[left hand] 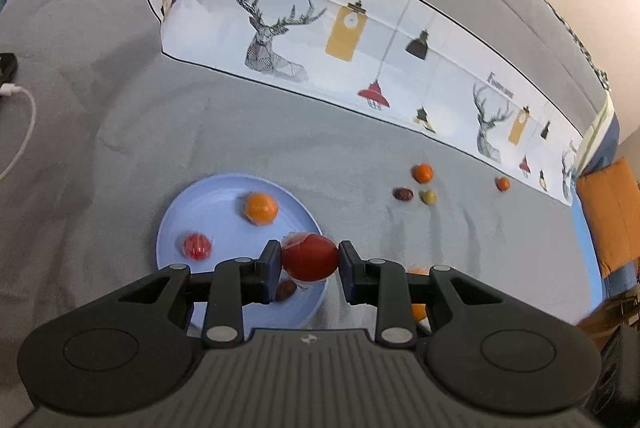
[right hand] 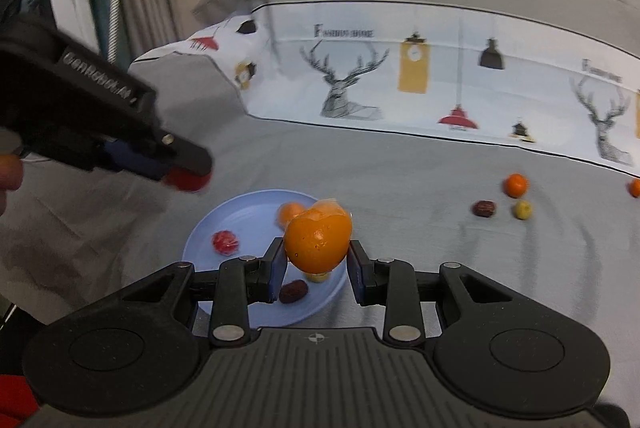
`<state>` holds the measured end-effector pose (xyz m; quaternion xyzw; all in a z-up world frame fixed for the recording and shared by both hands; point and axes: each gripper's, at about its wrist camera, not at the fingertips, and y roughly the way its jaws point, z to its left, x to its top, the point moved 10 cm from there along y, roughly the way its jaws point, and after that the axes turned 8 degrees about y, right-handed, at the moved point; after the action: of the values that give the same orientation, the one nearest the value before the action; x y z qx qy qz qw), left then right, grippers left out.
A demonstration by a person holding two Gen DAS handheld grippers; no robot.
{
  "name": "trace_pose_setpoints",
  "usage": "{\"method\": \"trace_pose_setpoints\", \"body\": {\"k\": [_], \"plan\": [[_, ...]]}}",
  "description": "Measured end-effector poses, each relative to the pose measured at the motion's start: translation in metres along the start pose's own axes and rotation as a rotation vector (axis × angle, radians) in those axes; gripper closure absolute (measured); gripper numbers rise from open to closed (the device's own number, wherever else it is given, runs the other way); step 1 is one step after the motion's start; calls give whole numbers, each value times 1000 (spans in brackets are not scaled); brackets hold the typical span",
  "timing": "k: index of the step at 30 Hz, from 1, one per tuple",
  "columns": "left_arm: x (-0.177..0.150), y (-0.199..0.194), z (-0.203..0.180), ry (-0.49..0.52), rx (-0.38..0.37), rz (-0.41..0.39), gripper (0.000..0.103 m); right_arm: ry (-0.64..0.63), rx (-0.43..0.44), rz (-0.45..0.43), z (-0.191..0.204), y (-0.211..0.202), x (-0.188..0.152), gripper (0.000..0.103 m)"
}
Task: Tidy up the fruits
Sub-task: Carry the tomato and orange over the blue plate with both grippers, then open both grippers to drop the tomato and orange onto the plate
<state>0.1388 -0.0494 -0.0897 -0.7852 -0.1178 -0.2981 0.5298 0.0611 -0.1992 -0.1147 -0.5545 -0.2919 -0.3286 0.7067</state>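
Observation:
My left gripper [left hand: 309, 255] is shut on a red fruit [left hand: 312, 262] in clear wrap, held above the near right rim of a light blue plate [left hand: 208, 196]. On the plate lie an orange [left hand: 261, 208], a red wrapped fruit [left hand: 197, 247] and a brown date [left hand: 286, 290]. My right gripper [right hand: 317, 252] is shut on an orange fruit [right hand: 318, 240] over the same plate [right hand: 240, 212]. The left gripper [right hand: 188, 180] shows at the left of the right wrist view, holding the red fruit. Loose on the grey bedspread lie an orange [right hand: 515, 185], a date [right hand: 484, 208] and a greenish fruit [right hand: 523, 209].
A small orange [left hand: 503, 183] lies further right on the bed. A white printed band with deer and lamps [left hand: 280, 28] crosses the bedspread behind the fruits. A white cable [left hand: 24, 124] lies at the left and an orange cushion [left hand: 612, 216] at the right.

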Motion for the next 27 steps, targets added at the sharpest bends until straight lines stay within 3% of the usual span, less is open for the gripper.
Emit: {"method": "trace_pose_setpoints", "body": {"k": [6,10,19,21,22,23,25,27], "plan": [[7,38,22,38,75,35,69,-14,48,74,2,43,-4,69],[2,78,36,47,92,106,69,-20,65,135,-2,75,-10,69],[-9,136,55,165,169,180,69,-100,73,244,7,125,-25,66],[-9,141,57,179,173,166,69,-107,72,248,10,131,-26,49],[-9,144,56,199,181,147,68,-116,71,249,12,132,-27,34],[-9,146,56,220,197,137,65,-127,61,249,13,133,-25,27],[-8,144,55,246,227,131,33,-139,34,219,15,127,-19,24],[-4,127,51,235,235,94,11,-139,18,203,15,113,-14,19]]}}
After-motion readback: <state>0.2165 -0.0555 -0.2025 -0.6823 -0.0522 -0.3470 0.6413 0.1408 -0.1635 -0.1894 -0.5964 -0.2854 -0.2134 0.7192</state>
